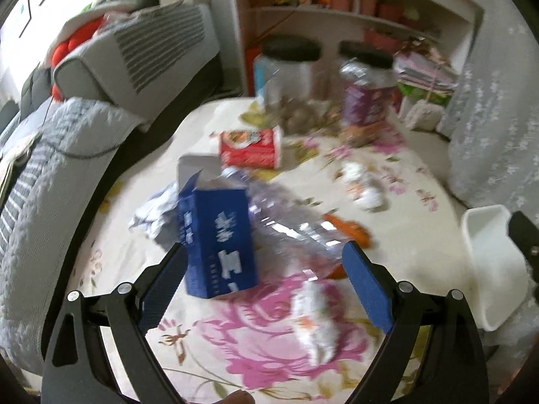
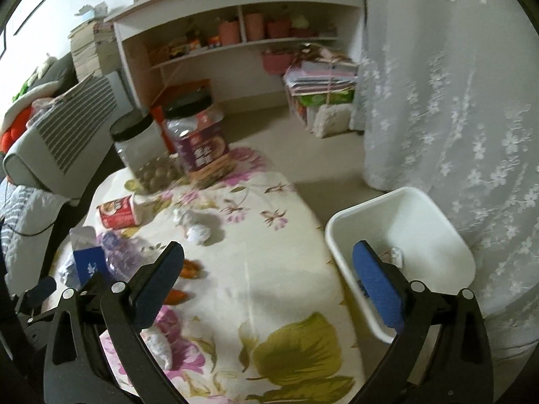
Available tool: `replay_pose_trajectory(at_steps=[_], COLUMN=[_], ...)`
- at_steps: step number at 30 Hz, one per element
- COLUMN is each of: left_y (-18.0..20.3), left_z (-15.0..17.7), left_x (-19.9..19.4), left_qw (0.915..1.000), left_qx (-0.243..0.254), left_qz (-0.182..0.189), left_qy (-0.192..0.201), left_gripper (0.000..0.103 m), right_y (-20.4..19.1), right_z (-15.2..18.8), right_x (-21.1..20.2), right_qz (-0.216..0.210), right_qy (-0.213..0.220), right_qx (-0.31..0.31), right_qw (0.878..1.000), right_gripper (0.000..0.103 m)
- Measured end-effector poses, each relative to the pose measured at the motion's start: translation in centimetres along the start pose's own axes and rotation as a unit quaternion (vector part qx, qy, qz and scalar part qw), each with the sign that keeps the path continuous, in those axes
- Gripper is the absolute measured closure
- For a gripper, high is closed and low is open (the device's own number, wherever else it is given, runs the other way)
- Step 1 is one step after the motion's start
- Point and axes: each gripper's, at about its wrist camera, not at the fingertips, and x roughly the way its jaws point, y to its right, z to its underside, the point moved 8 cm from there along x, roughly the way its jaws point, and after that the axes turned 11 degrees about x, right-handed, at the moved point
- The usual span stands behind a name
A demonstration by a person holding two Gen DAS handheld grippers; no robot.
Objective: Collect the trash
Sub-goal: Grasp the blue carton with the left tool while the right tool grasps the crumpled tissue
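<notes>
On the floral tablecloth (image 1: 269,363) trash lies scattered: an opened blue carton (image 1: 215,239) stands upright, a crushed clear plastic bottle (image 1: 286,225) lies beside it, with a red-and-white carton (image 1: 251,148), orange peel (image 1: 353,229) and crumpled white tissues (image 1: 313,323). My left gripper (image 1: 264,262) is open, its jaws spread around the blue carton and the bottle. My right gripper (image 2: 269,262) is open and empty above the table edge. A white bin (image 2: 401,252) stands to the right of the table and holds a crumpled scrap (image 2: 394,256).
Two black-lidded plastic jars (image 2: 198,141) stand at the table's far end. A grey sofa with cushions (image 1: 60,185) lies to the left. A white shelf unit (image 2: 235,43) and stacked papers (image 2: 323,80) are behind. A lace curtain (image 2: 454,101) hangs on the right.
</notes>
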Motion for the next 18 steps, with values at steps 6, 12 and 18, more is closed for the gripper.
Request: replay_pose_trajectory(at_steps=[6, 12, 18], left_y=[-3.1, -3.9, -4.1], left_z=[2.1, 3.2, 2.7], left_x=[4.1, 7.9, 10.0], left_qw=[0.9977, 0.9932, 0.9914], left_qx=[-0.002, 0.013, 0.027], left_qz=[-0.021, -0.018, -0.010], left_qy=[-0.064, -0.115, -0.128], left_gripper=[0.013, 0.013, 0.013], right_y=[-1.8, -4.0, -6.7], right_z=[2.1, 5.3, 9.5], right_x=[1.8, 3.7, 5.2], right_qz=[-0.013, -0.041, -0.082], right_qy=[-0.047, -0.115, -0.193], right_qx=[-0.028, -0.078, -0.131], right_qw=[0.998, 0.990, 0.969], right_gripper=[0.007, 0.007, 0.007])
